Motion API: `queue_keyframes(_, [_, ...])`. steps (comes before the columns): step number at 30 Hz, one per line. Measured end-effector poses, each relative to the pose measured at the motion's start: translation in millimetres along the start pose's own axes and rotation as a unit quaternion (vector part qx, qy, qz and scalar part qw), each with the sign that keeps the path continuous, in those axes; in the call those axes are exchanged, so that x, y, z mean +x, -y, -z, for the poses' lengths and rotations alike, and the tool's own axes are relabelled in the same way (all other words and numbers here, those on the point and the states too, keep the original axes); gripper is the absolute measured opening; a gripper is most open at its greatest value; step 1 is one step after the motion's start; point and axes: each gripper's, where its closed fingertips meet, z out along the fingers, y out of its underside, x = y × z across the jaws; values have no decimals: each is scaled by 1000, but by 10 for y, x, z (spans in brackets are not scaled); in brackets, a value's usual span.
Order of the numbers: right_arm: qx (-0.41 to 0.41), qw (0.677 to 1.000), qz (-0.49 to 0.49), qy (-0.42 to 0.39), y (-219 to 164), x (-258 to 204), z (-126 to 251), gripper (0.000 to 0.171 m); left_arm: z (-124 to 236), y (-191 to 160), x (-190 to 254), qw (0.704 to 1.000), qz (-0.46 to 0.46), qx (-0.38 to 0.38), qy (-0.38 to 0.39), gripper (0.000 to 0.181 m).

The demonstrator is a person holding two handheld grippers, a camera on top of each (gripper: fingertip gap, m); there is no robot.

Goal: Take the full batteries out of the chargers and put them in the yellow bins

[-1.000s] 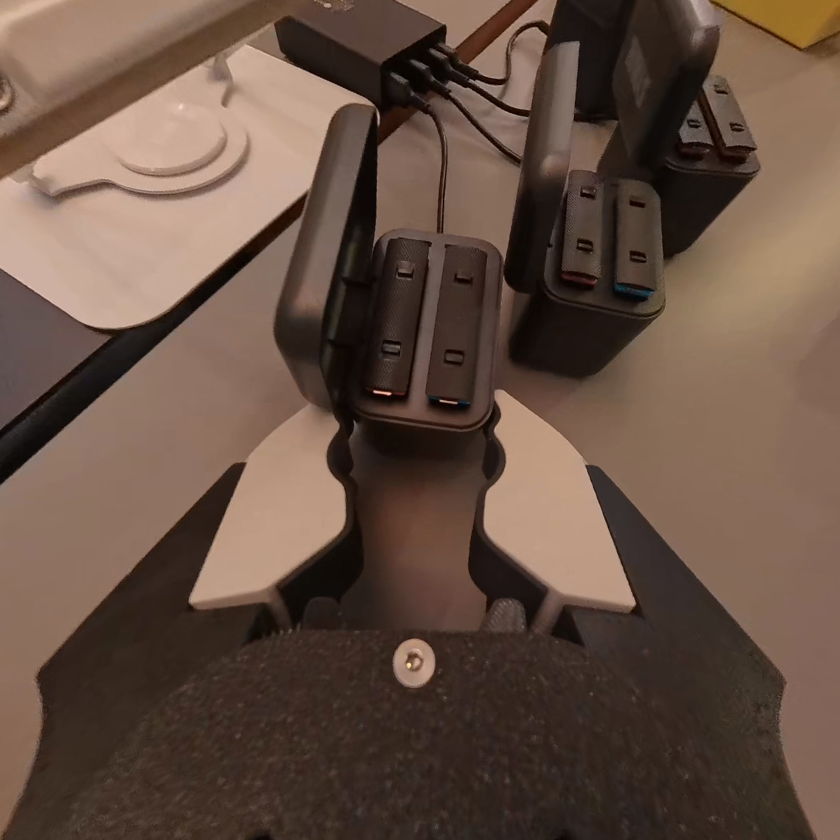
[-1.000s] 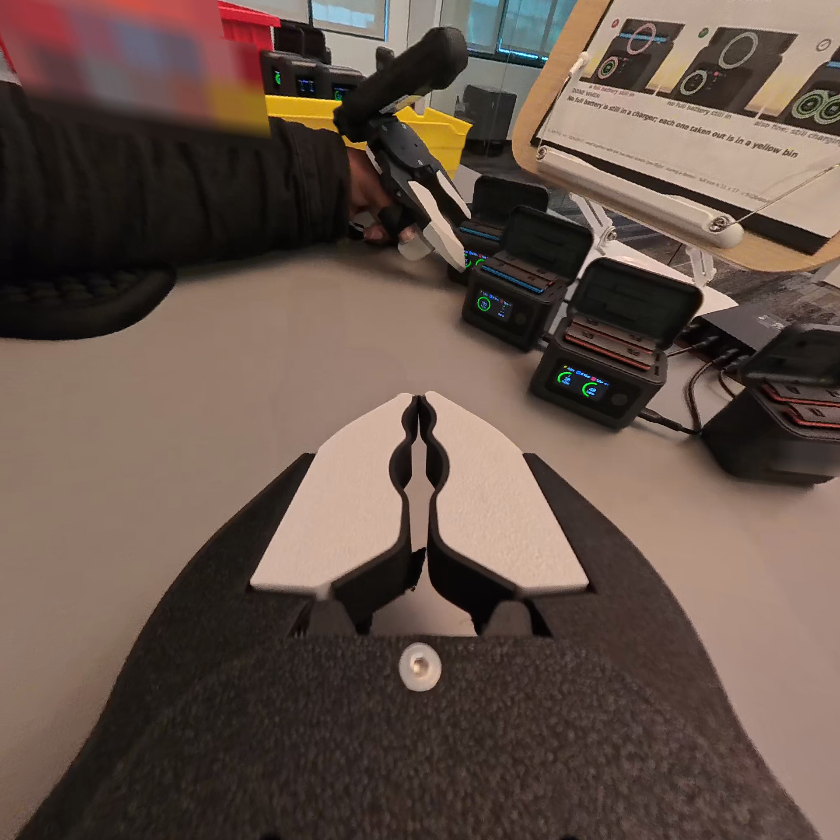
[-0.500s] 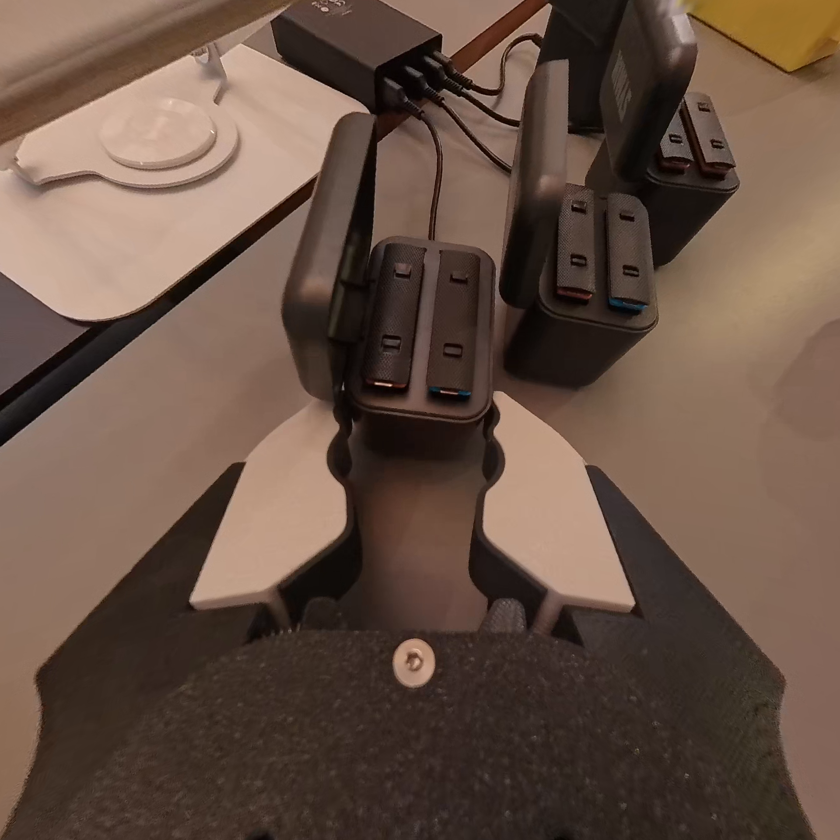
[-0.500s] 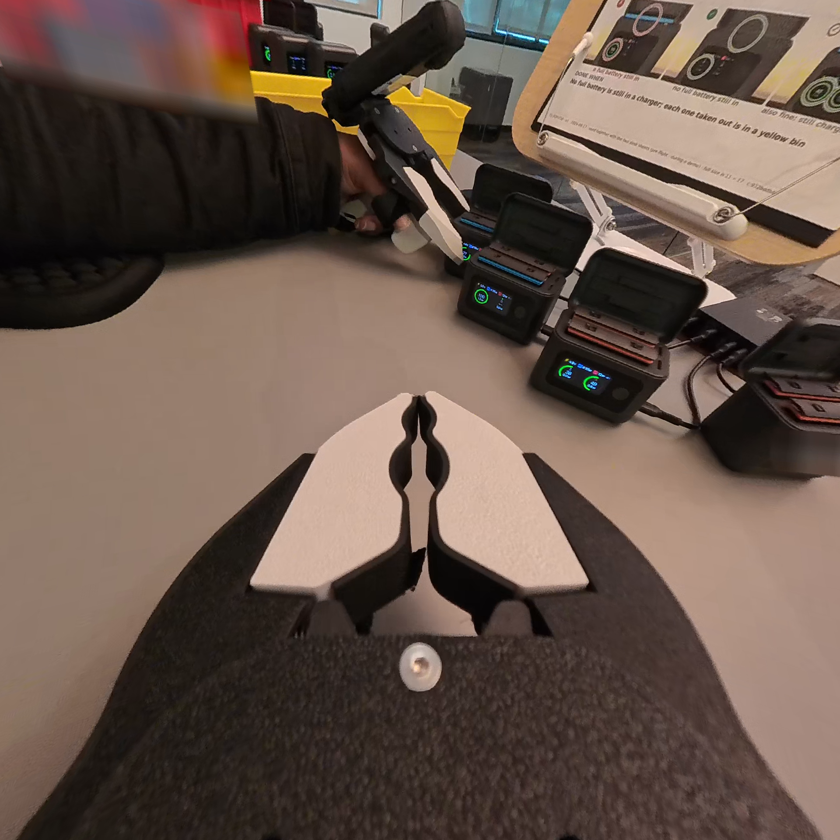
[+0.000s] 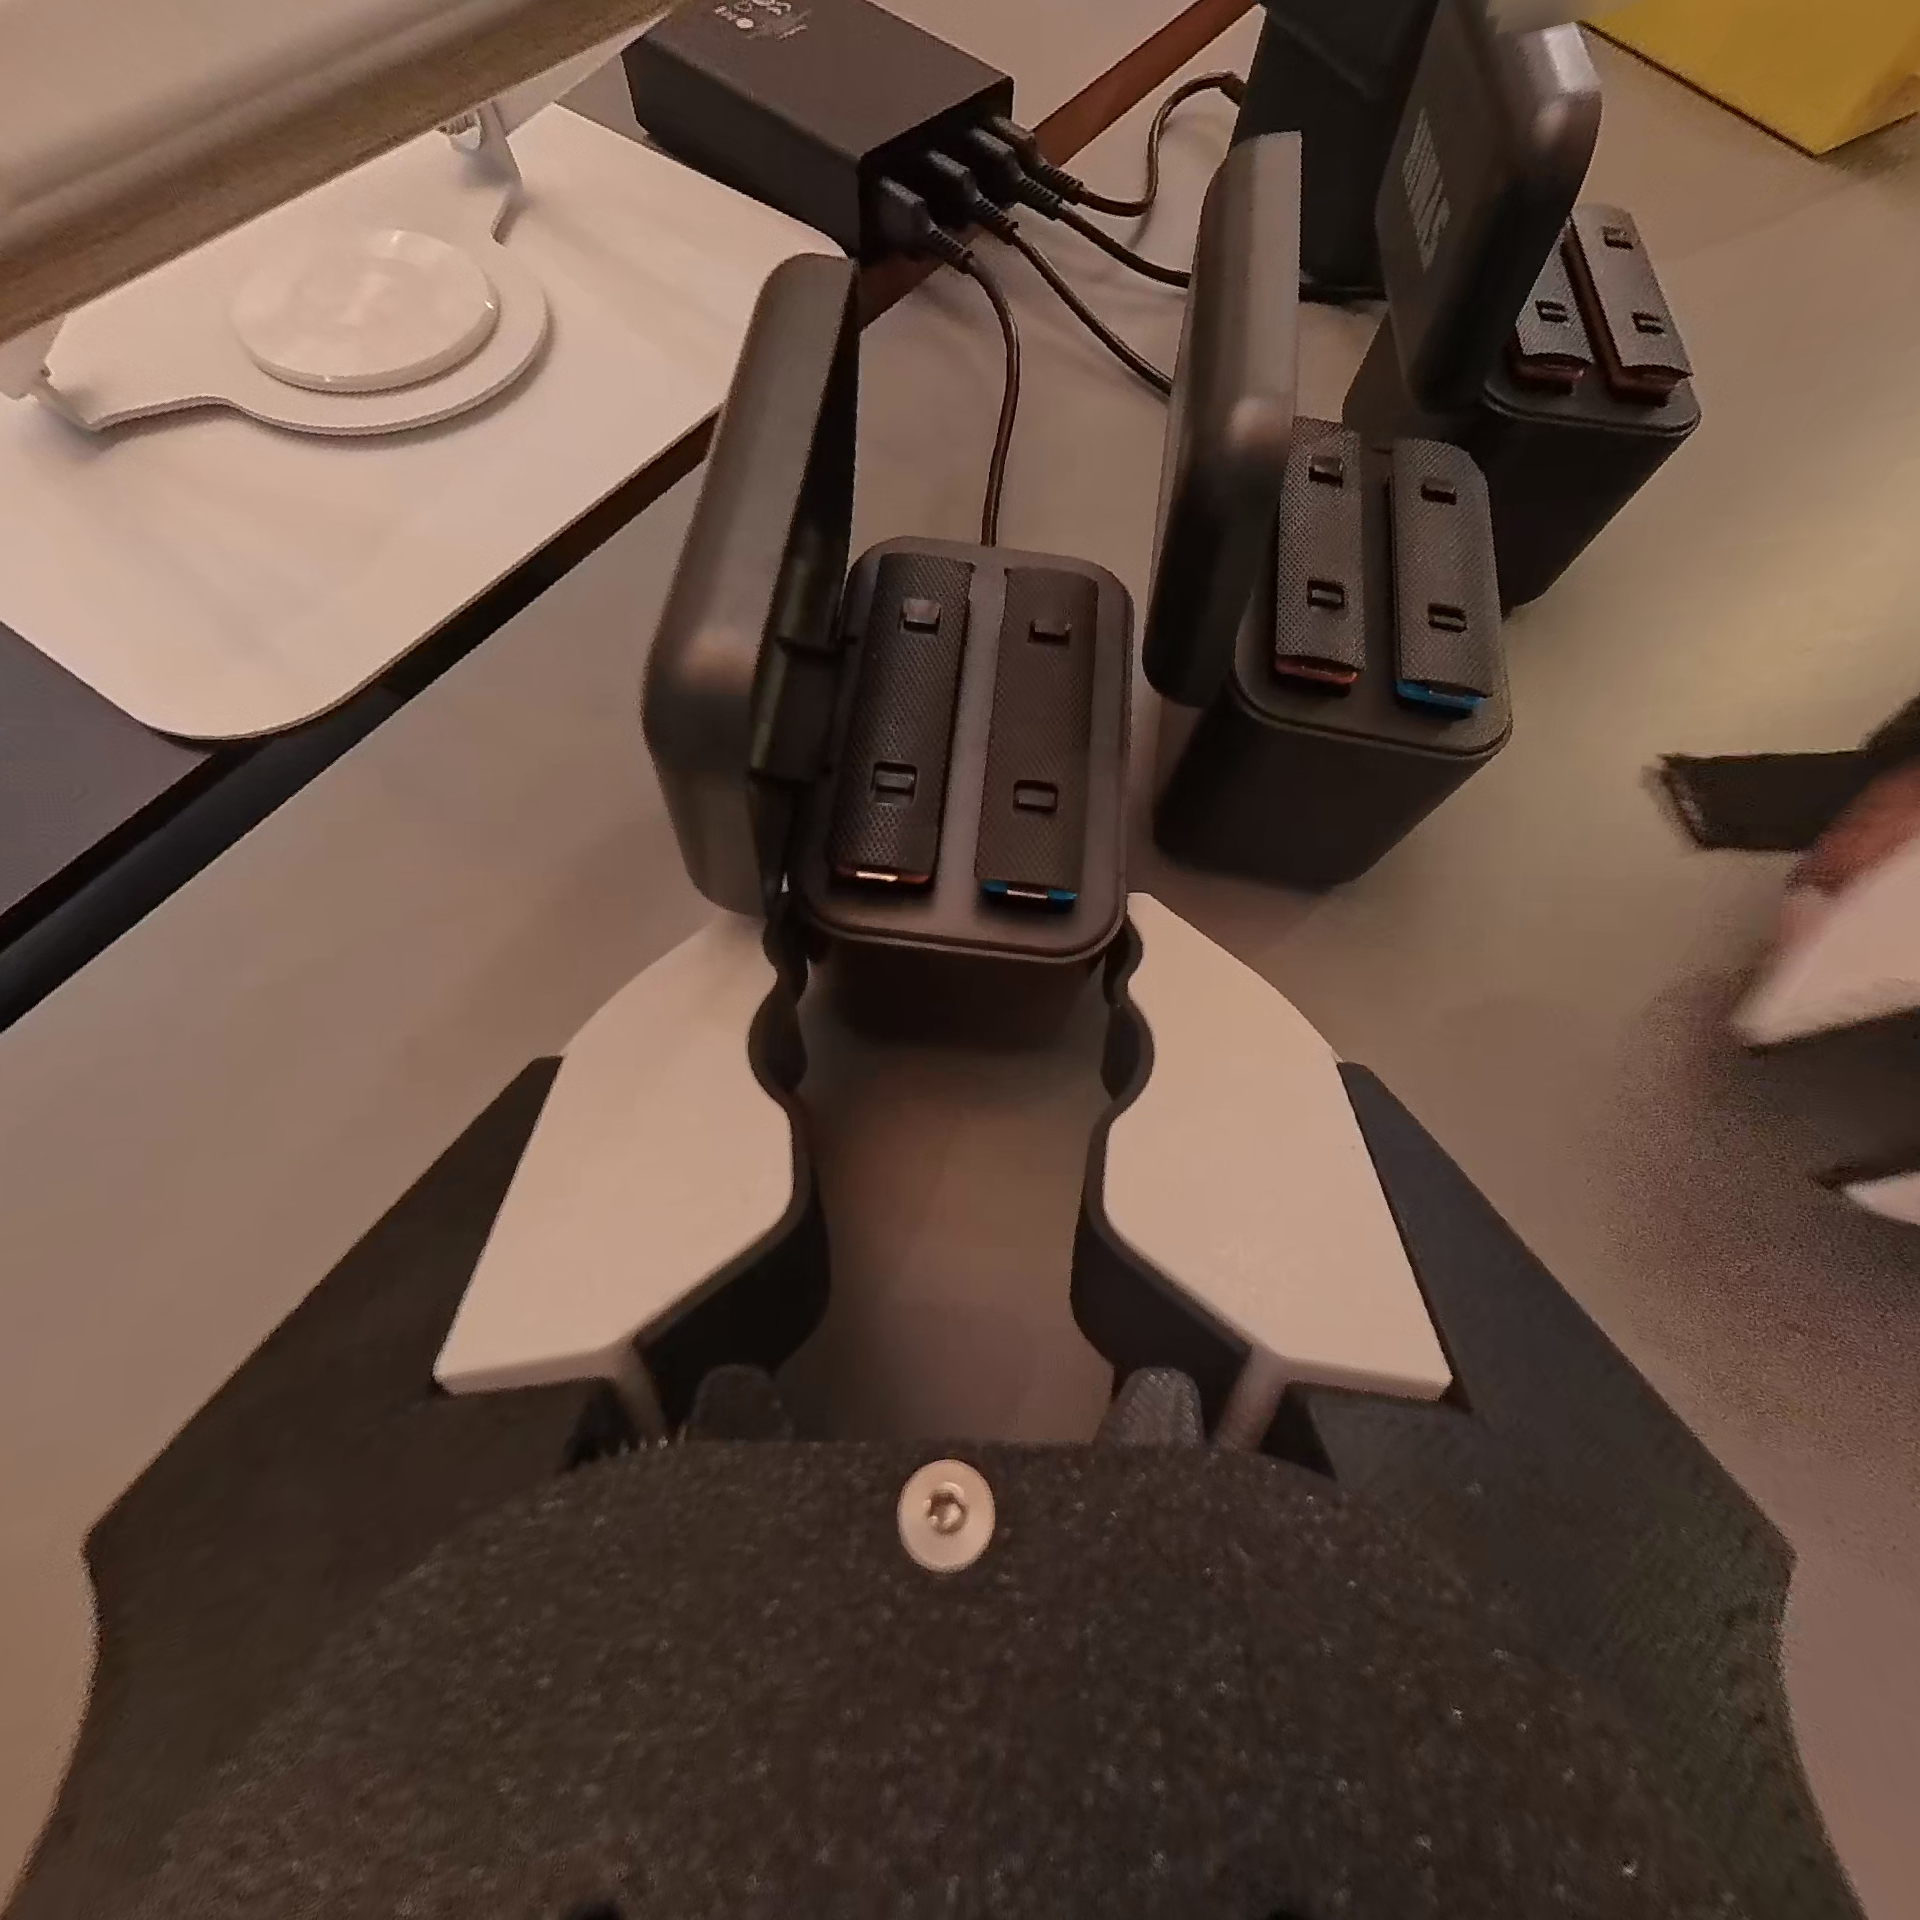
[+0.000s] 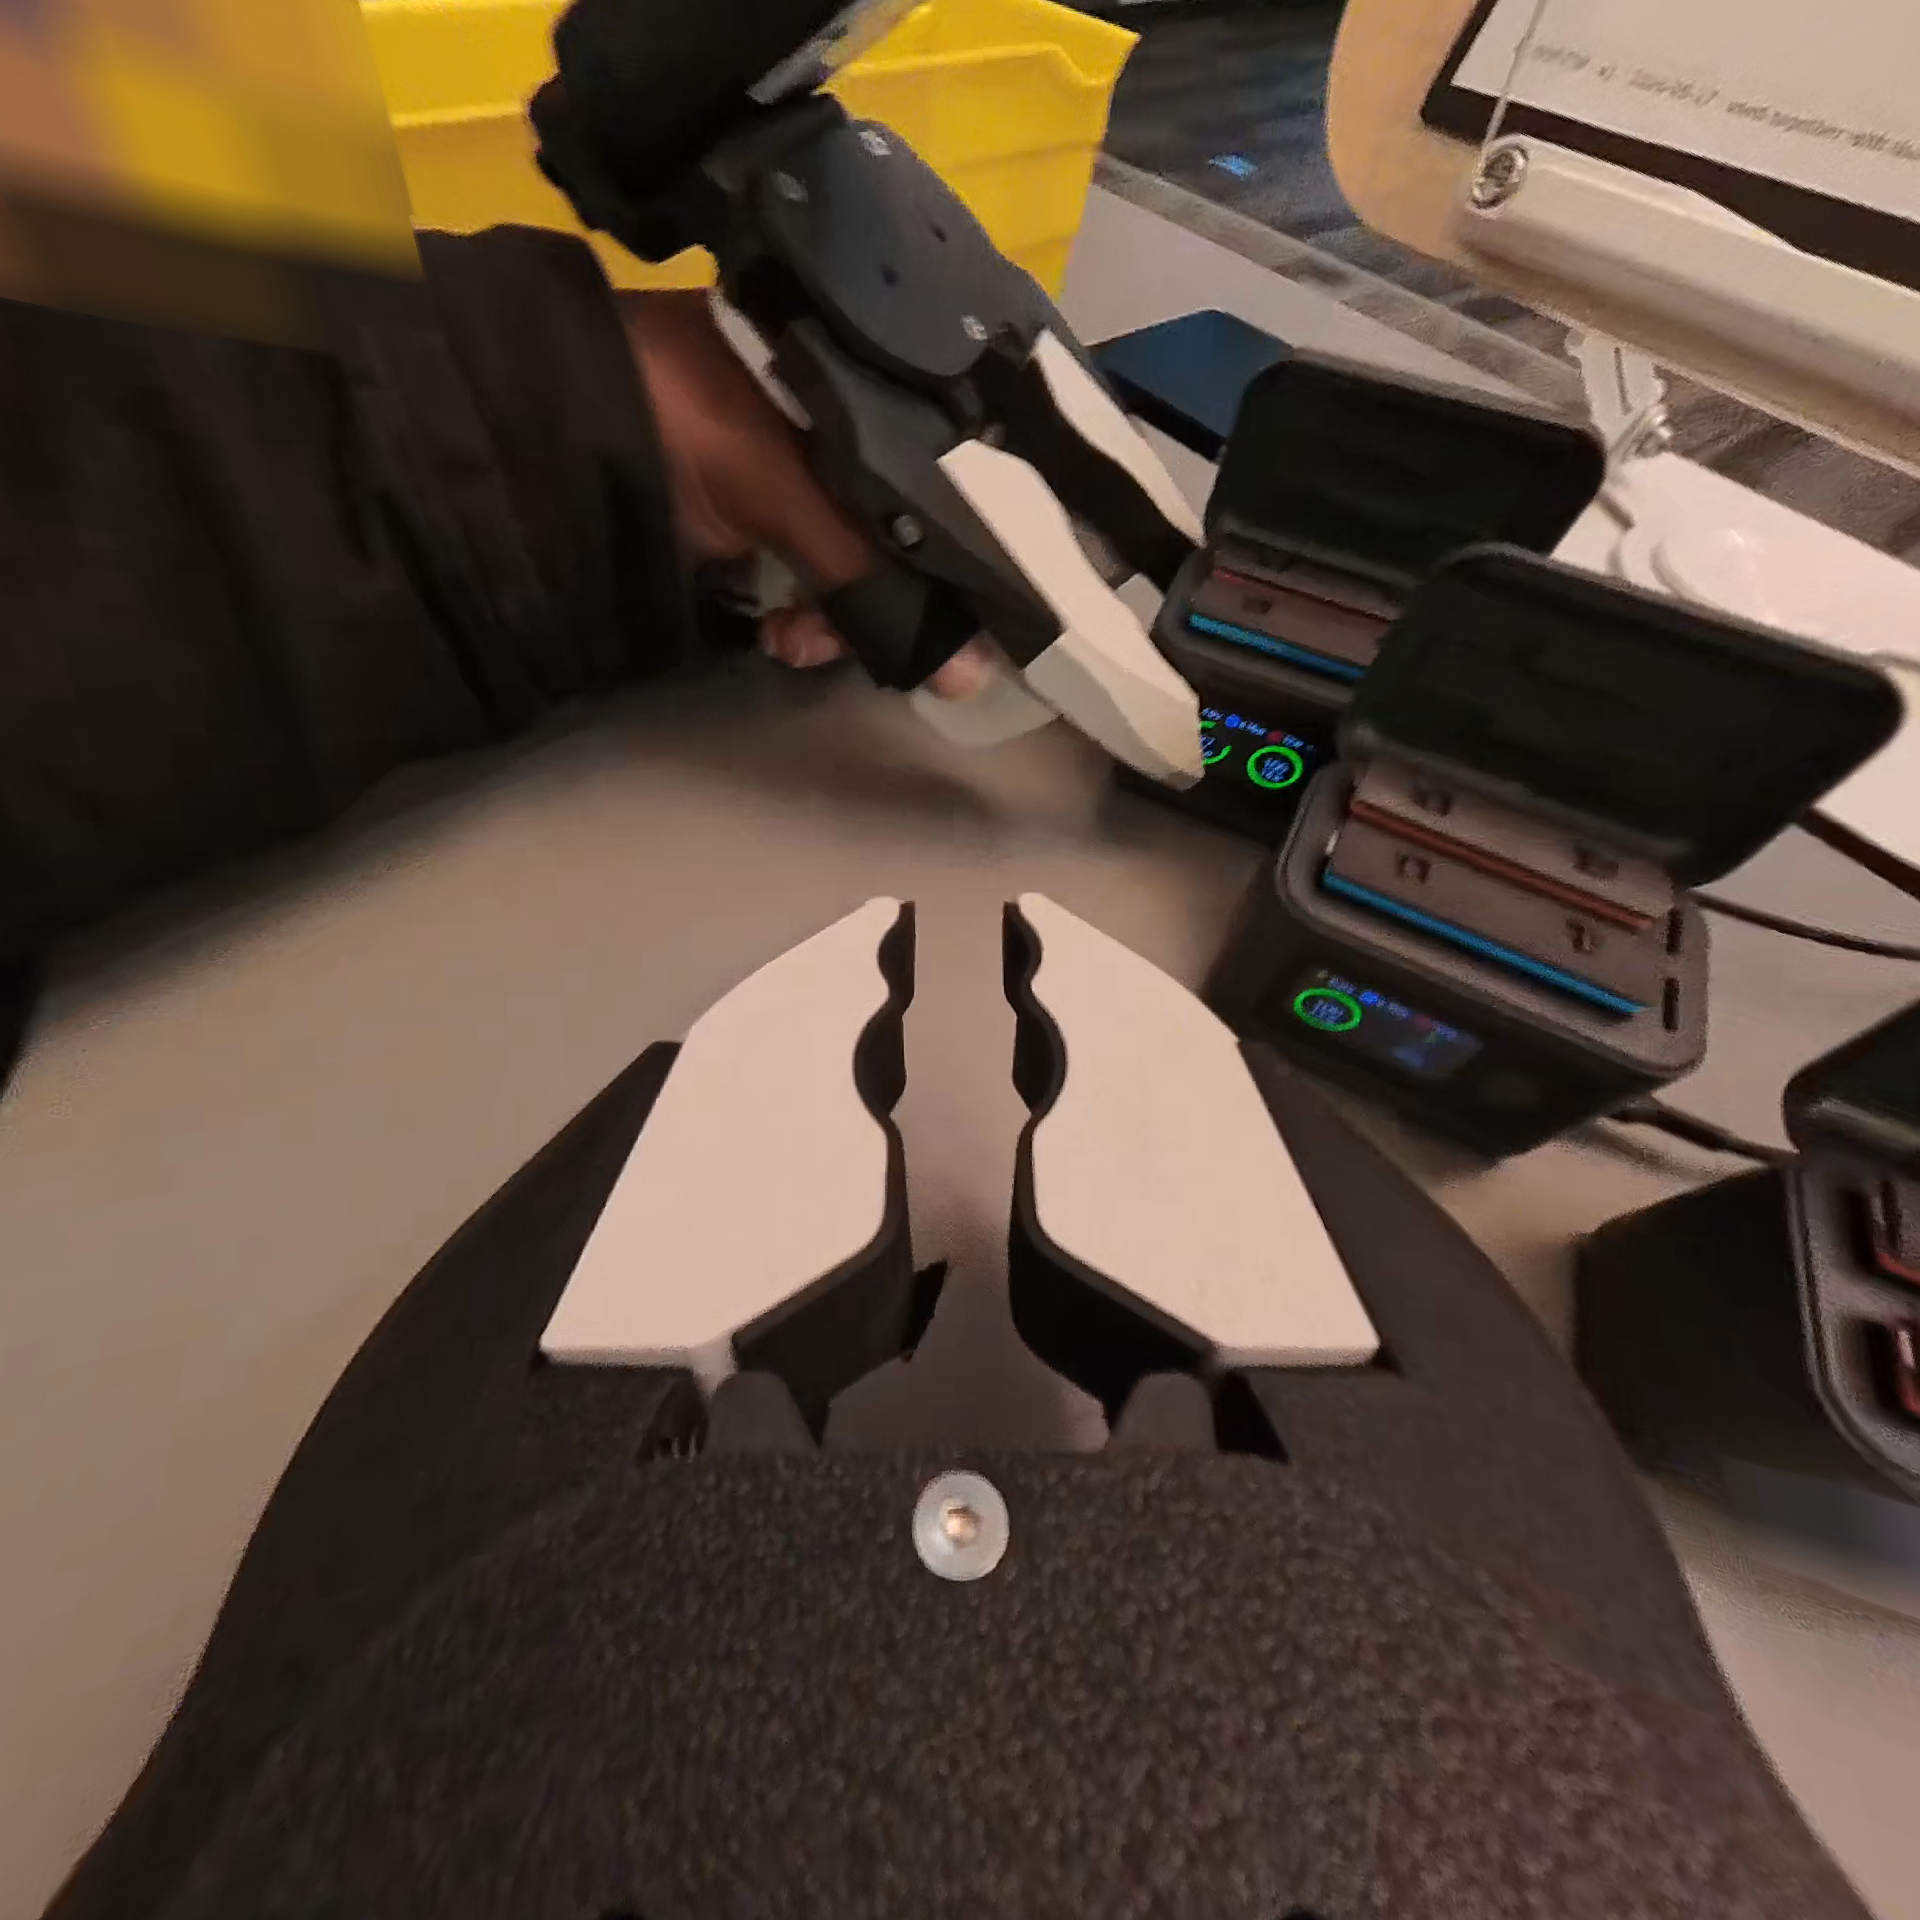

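Note:
In the left wrist view my left gripper [image 5: 956,935] is open, its fingertips [image 5: 727,966] on either side of the near end of an open-lidded black charger [image 5: 966,966]. The charger holds two black batteries, one with an orange end [image 5: 894,727] and one with a blue end [image 5: 1034,738]. I cannot tell whether the fingers touch the charger. My right gripper [image 6: 956,914] is open by a narrow gap and empty, low over the grey table, short of a second charger [image 6: 1475,935]. The left gripper [image 6: 1190,649] also shows there at the first charger [image 6: 1299,623]. A yellow bin [image 6: 935,125] stands behind.
Two more open chargers with batteries [image 5: 1340,665] [image 5: 1579,353] stand to the right, cabled to a black power hub [image 5: 821,104]. A white stand base [image 5: 312,312] sits left. A clipboard with a sheet [image 6: 1662,156] hangs above. A dark sleeve [image 6: 260,520] crosses the table. Another charger [image 6: 1849,1299] is at the right edge.
My right gripper has gone from shut to slightly open and has moved forward toward the chargers and the left gripper. My left gripper stays around the same charger.

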Motion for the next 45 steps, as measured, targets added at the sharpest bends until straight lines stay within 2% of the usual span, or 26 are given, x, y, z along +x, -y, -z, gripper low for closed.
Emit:
queue_keyframes(4, [-5,999,-24,-29,22,187,-146,16,-2,-3,39,1000,-7,-3,-12,55])
queue_keyframes(7, [-18,998,-39,-44,-26,282,-187,23,-8,-1,60,1000,-8,-3,-17,55])
queue_keyframes(11, [-18,997,-45,-60,-41,364,-159,21,-12,2,80,1000,-6,-4,-20,55])
queue_keyframes(17, [-11,996,-25,-85,-10,425,-36,30,-20,9,72,1000,-4,-2,-16,55])
queue_keyframes(18, [-8,995,-21,-98,16,464,-14,45,-20,11,65,1000,-2,-1,-15,55])
queue_keyframes(25, [-30,984,-3,-173,-30,806,-34,89,-17,7,63,1000,-5,-2,-16,55])
queue_keyframes(29, [-66,979,14,-192,-76,902,-133,93,-7,2,67,1000,-3,-5,-21,55])
queue_keyframes(36, [-130,969,-12,-209,-206,1054,-187,95,3,-5,66,1000,-4,-6,-24,55])
queue_keyframes(45, [-122,974,-67,-178,-178,1127,-133,91,6,-11,67,1000,-13,-7,-23,55])
